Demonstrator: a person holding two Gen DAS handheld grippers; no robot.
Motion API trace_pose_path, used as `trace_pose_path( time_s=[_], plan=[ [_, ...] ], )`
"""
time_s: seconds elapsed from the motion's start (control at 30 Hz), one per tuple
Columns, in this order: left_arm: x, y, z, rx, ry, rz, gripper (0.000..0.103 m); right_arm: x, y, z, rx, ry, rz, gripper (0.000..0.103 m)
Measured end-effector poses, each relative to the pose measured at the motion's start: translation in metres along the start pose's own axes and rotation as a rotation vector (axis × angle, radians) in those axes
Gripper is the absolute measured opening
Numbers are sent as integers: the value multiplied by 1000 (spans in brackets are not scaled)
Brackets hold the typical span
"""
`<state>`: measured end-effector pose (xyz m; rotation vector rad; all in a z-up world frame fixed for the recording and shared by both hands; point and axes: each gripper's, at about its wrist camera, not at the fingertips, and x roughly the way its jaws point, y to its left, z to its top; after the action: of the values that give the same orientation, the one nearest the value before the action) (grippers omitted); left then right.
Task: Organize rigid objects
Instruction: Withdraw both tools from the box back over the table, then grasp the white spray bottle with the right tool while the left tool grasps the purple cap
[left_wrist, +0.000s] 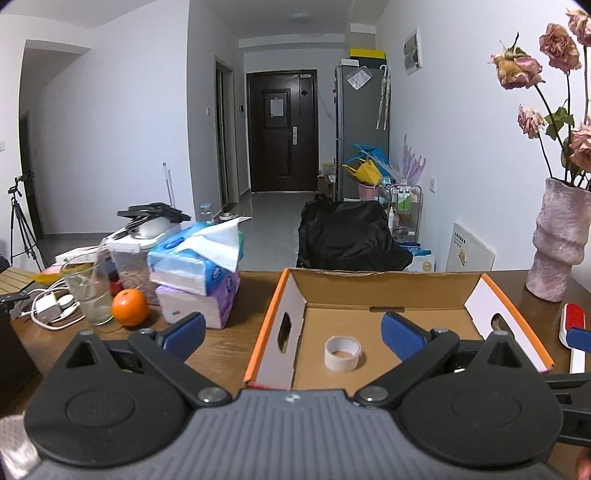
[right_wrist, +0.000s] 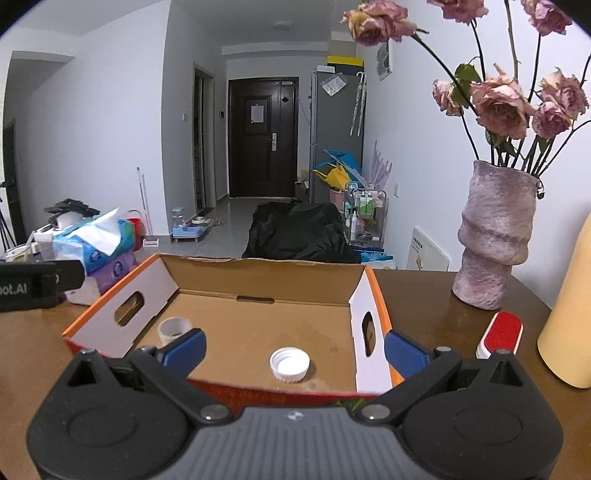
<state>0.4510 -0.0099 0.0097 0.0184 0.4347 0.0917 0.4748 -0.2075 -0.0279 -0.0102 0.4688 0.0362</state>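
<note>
Both the left hand-held gripper (left_wrist: 291, 332) and the right hand-held gripper (right_wrist: 293, 349) gape apart, empty, low in frame before the cardboard box (right_wrist: 258, 273) on the bench (right_wrist: 443, 306), which holds a tape roll (left_wrist: 342, 353) and a white cap (right_wrist: 290, 364).

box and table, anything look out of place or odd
Nothing spilled or damaged. The box holds only a tape roll and a white cap, lying open side up. A red brush sits outside on the table, beside the box.

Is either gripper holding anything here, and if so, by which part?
Nothing held. Left gripper and right gripper both stand open and empty above the open cardboard box.
</note>
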Motion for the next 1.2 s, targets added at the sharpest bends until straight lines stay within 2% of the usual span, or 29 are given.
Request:
trace_pose_path(
  time_s=[0.4, 0.87, 1.2],
  plan=[
    [-62, 32, -19, -50, -5, 14, 103, -61, 16, -26, -2, -10, 39, 103],
    [-135, 70, -74, -77, 20, 36, 103, -134, 37, -73, -31, -9, 103, 103],
    [-166, 87, -99, -70, 33, 53, 103, -163, 55, -105, -49, 12, 138, 103]
  ],
)
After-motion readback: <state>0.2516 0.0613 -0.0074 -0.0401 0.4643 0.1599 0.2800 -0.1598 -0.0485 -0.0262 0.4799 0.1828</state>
